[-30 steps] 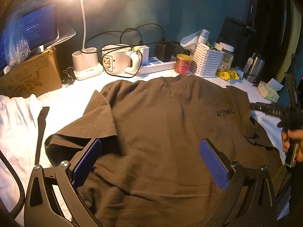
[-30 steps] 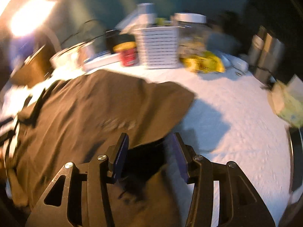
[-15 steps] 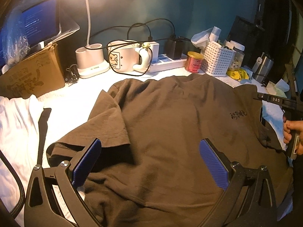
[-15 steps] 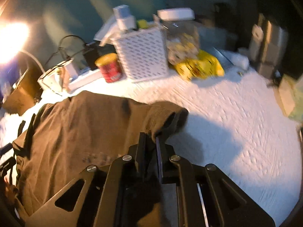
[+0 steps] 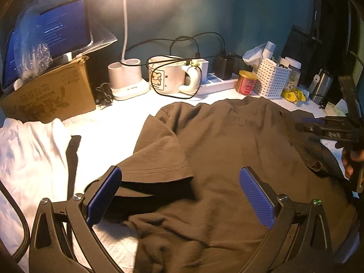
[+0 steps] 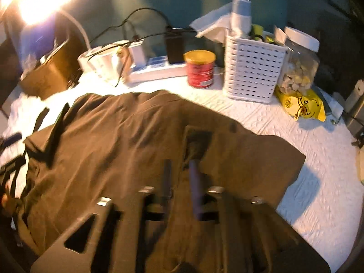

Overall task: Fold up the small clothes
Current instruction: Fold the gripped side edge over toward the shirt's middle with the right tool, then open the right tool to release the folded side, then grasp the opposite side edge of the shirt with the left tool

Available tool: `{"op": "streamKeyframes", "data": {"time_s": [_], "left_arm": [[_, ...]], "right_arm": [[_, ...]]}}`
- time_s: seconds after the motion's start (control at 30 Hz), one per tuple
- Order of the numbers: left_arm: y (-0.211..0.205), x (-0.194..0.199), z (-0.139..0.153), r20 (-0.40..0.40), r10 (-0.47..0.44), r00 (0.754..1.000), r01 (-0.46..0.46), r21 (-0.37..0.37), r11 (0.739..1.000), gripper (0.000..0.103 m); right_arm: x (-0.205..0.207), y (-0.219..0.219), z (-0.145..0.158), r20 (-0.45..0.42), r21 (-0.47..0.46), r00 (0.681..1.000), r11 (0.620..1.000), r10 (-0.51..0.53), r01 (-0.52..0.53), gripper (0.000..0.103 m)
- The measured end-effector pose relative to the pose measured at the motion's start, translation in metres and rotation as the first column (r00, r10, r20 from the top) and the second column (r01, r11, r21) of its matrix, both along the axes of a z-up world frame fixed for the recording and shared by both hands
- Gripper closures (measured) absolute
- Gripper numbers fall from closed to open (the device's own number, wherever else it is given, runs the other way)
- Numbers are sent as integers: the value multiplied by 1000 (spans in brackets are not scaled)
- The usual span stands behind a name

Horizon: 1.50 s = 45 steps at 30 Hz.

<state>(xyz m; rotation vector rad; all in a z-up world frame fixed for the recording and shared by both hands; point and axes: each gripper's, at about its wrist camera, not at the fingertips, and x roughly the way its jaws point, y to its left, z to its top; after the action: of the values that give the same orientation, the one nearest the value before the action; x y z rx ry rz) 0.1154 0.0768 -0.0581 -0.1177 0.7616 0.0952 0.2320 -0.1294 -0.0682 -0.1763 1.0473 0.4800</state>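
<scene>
The brown shirt (image 5: 227, 150) lay spread on the counter (image 6: 318, 195), left gripper (image 5: 179, 195) fingers spread, right gripper (image 6: 180, 182) fingers just parting, nothing pinched; the folded sleeve could flop open.

cluttered home desk: lamp (image 5: 127, 22), mug (image 5: 168, 75)

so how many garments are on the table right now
2. A brown t-shirt lies spread across the middle of the table, and a white garment lies crumpled at the left edge, beside the cardboard box. More may lie out of frame.
</scene>
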Motion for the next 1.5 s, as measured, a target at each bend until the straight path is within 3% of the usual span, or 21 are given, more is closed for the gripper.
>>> {"op": "streamKeyframes", "data": {"time_s": [0.37,0.53,0.7,0.83,0.93,1.0,1.1,1.23,1.27,1.37,1.43,1.5], "left_arm": [[47,-9,-3,3,-42,999,42,26,999,1],[56,4,-13,-30,-119,992,120,49,992,1],[28,10,-8,-32,-233,972,236,133,963,1],[-1,26,-21,-115,-291,950,311,238,920,1],[-17,35,-37,-171,-280,945,324,345,881,3],[-19,40,-43,-198,-259,946,316,370,874,17],[-12,45,-43,-205,-230,951,291,351,890,31],[-3,49,-40,-206,-173,963,236,336,912,69],[-1,50,-38,-200,-158,967,219,334,917,74],[4,46,-26,-156,-122,980,167,321,932,76],[7,44,-17,-128,-98,987,134,309,942,90],[12,44,-10,-117,-67,991,98,278,956,92]], "right_arm": [[-74,-24,40,59,-67,991,990,-122,126,54],[-101,-36,52,78,-52,976,977,-202,206,54],[-124,-47,52,74,-35,960,961,-271,274,54],[-133,-57,49,69,-6,948,950,-311,312,54],[-136,-63,48,71,6,945,948,-318,318,54],[-136,-67,48,77,12,945,948,-317,317,54],[-135,-76,47,79,23,943,946,-324,323,54],[-129,-89,42,69,40,940,943,-333,331,54],[-127,-91,41,66,47,941,943,-332,330,54],[-124,-95,36,59,61,945,946,-323,320,54],[-122,-98,33,53,71,946,946,-320,316,54],[-119,-102,29,45,83,945,944,-323,319,54]]}}
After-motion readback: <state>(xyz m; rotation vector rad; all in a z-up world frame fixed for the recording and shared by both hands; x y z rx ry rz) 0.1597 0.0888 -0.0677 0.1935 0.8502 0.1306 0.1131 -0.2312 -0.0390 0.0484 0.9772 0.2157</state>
